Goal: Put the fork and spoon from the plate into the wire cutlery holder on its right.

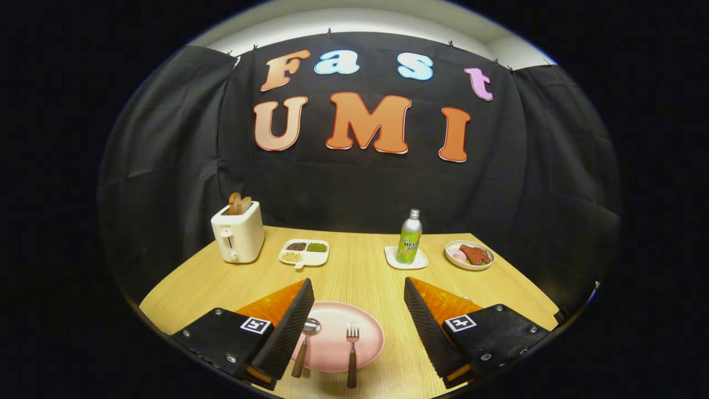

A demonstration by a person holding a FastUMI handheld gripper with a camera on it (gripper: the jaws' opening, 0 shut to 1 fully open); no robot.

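My tongs [359, 310] are spread wide apart, gripping nothing, their ribbed inner pads [291, 327] flanking one round, smooth pink plate [332, 354] on the pale wood-grain worktop [360, 271]. On the plate lie one metal spoon [306, 346] and one metal fork [352, 353], side by side and apart, each with a brown wooden handle. Beyond: one boxy cream toaster [238, 239], one slim metal bottle [409, 237].
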